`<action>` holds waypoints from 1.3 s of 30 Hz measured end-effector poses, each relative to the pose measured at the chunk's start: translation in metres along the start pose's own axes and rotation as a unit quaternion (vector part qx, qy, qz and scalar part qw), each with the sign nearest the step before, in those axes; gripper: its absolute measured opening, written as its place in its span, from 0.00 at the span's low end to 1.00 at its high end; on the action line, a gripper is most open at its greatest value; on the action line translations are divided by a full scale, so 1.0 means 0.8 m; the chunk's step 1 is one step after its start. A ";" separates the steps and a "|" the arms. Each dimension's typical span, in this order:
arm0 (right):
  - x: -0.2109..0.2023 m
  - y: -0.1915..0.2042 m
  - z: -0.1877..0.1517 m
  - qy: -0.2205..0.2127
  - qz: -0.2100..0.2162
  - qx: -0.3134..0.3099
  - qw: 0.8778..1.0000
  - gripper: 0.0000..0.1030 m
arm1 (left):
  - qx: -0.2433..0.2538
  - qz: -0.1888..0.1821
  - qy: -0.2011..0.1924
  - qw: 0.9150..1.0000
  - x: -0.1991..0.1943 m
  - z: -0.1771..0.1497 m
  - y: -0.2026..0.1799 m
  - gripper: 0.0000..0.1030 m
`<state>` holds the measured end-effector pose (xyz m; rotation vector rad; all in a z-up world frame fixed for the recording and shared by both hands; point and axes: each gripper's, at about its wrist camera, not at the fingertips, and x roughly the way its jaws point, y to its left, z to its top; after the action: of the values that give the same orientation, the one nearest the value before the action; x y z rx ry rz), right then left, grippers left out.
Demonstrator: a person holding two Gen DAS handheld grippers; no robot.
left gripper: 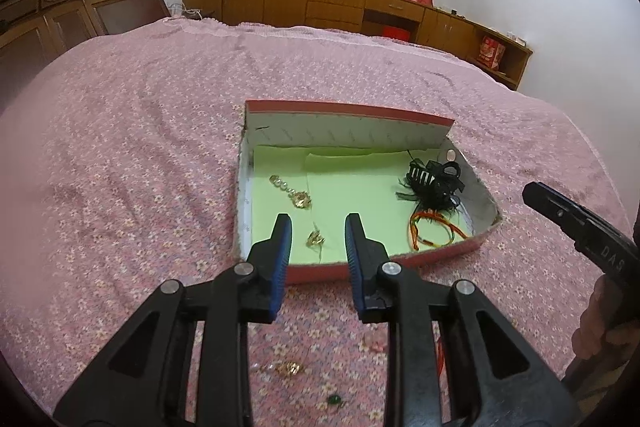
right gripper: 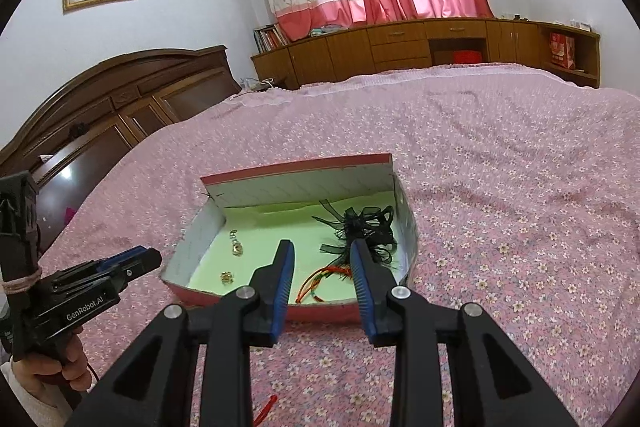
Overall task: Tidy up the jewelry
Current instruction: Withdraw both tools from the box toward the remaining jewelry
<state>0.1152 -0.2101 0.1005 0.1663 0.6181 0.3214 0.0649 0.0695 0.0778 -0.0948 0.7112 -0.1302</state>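
Note:
A red box (left gripper: 320,273) with a green liner lies on the pink bedspread; it also shows in the right wrist view (right gripper: 320,313). Inside lie a pearl and gold pendant (left gripper: 294,193), a small gold piece (left gripper: 315,238), a black hair claw with ribbon (left gripper: 434,181) and a red-orange cord bracelet (left gripper: 434,229). My left gripper (left gripper: 319,227) is open and empty over the box's near edge. My right gripper (right gripper: 321,253) is open and empty over the box's near edge, by the black ribbon (right gripper: 360,223). On the bedspread under the left gripper lie a gold piece (left gripper: 290,367) and a green bead (left gripper: 334,399).
A red cord (right gripper: 267,407) lies on the bedspread in front of the box. A dark wooden headboard (right gripper: 120,99) stands at the left, low wooden cabinets (right gripper: 400,45) along the far wall under pink curtains.

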 end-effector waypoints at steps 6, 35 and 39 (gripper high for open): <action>-0.007 0.003 -0.011 0.008 0.006 0.002 1.000 0.31 | -0.006 0.006 0.012 1.000 -0.007 -0.011 0.014 0.20; 0.031 0.023 -0.060 0.087 0.020 -0.003 0.996 0.31 | -0.030 -0.015 0.120 0.992 0.024 -0.104 0.016 0.22; 0.035 0.025 -0.064 0.093 0.020 -0.004 0.995 0.31 | -0.025 -0.010 0.128 0.991 0.032 -0.112 0.011 0.22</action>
<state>0.1015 -0.1791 0.0493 0.1428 0.7987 0.3814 0.0257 0.0702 -0.0073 -0.1353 0.9699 -0.1461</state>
